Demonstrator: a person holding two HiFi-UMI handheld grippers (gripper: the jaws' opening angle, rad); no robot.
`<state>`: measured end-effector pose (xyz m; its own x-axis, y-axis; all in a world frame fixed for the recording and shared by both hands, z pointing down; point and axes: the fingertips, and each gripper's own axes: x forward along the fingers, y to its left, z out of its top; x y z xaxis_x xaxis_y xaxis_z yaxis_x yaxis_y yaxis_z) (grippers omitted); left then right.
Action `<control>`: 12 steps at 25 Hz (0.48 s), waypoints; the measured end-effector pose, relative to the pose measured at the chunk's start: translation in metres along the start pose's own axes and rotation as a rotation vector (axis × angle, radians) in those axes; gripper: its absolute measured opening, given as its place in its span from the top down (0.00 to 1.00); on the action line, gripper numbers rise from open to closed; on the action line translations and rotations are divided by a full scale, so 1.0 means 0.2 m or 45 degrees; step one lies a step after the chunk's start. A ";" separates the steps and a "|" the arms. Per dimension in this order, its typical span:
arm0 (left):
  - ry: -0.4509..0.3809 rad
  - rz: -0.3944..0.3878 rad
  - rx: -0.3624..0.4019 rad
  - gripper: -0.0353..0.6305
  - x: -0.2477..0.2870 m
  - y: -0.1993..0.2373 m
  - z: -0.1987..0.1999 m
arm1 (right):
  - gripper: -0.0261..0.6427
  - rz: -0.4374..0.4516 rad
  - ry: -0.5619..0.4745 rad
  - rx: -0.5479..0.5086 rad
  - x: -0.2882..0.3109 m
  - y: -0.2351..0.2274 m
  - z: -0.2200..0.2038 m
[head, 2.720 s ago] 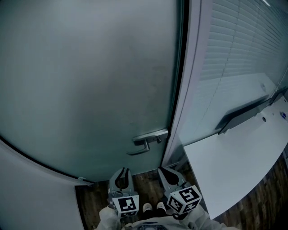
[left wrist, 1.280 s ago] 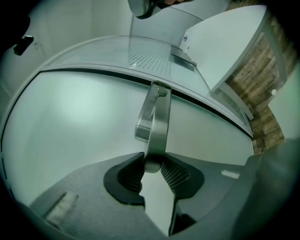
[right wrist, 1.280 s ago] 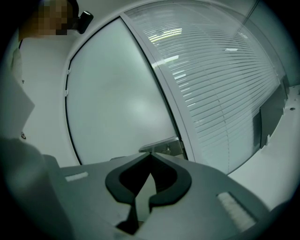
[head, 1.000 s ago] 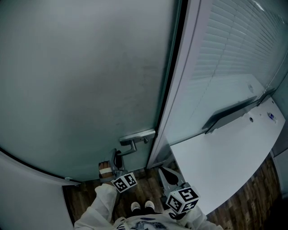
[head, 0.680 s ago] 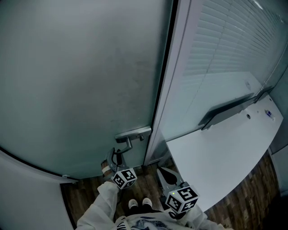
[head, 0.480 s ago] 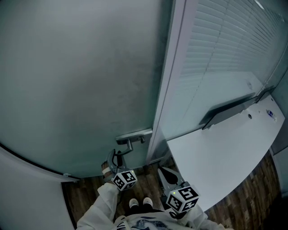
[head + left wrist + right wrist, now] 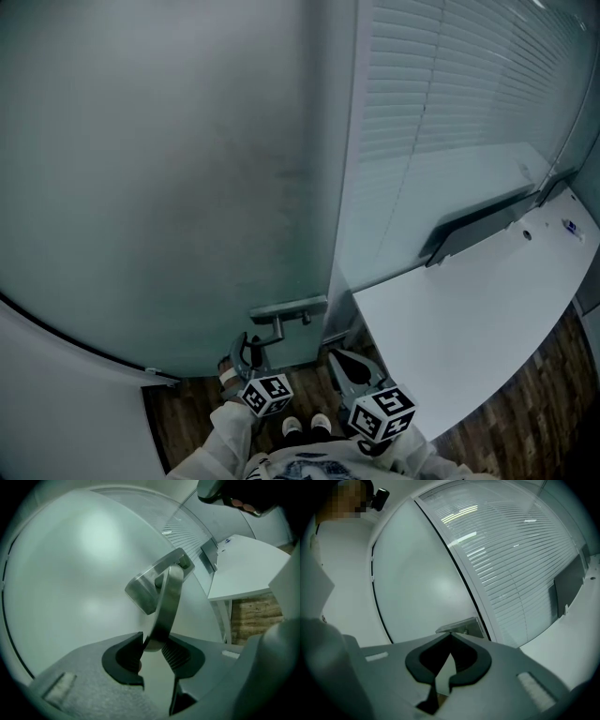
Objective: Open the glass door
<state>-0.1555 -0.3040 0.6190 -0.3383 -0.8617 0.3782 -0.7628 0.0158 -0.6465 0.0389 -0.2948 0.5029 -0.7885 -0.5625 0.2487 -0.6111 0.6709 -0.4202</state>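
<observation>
Grasping the lever end of the door handle (image 7: 168,603), our left gripper (image 7: 247,351) has its fingers (image 7: 180,656) clenched on it, at six o'clock on the frosted glass door (image 7: 159,169). Our right gripper (image 7: 347,364) hangs empty, fingers pressed together. At three o'clock, a white table (image 7: 469,319) under a blinded window (image 7: 450,84) stands just beside the door frame (image 7: 342,187).

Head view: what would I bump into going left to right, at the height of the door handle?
glass door → door handle → door frame → white desk
</observation>
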 end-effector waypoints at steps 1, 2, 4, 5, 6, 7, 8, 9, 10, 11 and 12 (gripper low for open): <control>0.000 0.006 0.016 0.77 -0.02 -0.03 -0.03 | 0.95 0.005 0.001 -0.003 0.00 -0.01 -0.04; 0.001 0.011 0.027 0.76 -0.03 -0.07 -0.07 | 0.95 0.012 0.005 -0.008 0.00 -0.02 -0.11; 0.014 0.006 0.019 0.76 -0.05 -0.16 -0.17 | 0.95 0.030 0.017 -0.022 0.00 -0.04 -0.23; 0.023 0.003 0.009 0.75 -0.07 -0.19 -0.21 | 0.95 0.040 0.022 -0.026 -0.01 -0.03 -0.27; 0.027 0.012 0.009 0.75 -0.09 -0.19 -0.23 | 0.95 0.050 0.025 -0.029 -0.01 -0.02 -0.29; 0.022 0.038 0.033 0.75 -0.12 -0.17 -0.22 | 0.95 0.060 0.027 -0.030 -0.02 0.00 -0.29; 0.010 0.081 0.089 0.74 -0.15 -0.12 -0.19 | 0.95 0.068 0.028 -0.031 -0.03 0.01 -0.27; -0.004 0.124 0.162 0.74 -0.18 -0.08 -0.15 | 0.95 0.074 0.030 -0.031 -0.04 0.01 -0.26; -0.015 0.151 0.226 0.74 -0.20 -0.05 -0.12 | 0.95 0.077 0.034 -0.029 -0.04 0.01 -0.25; -0.019 0.159 0.268 0.74 -0.21 -0.03 -0.10 | 0.95 0.076 0.038 -0.026 -0.05 0.00 -0.25; -0.021 0.158 0.294 0.74 -0.20 -0.03 -0.08 | 0.95 0.074 0.040 -0.021 -0.05 -0.01 -0.25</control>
<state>-0.1465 -0.2608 0.6178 -0.4111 -0.8685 0.2769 -0.5691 0.0072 -0.8222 0.0448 -0.2661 0.5451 -0.8242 -0.5071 0.2521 -0.5653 0.7100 -0.4200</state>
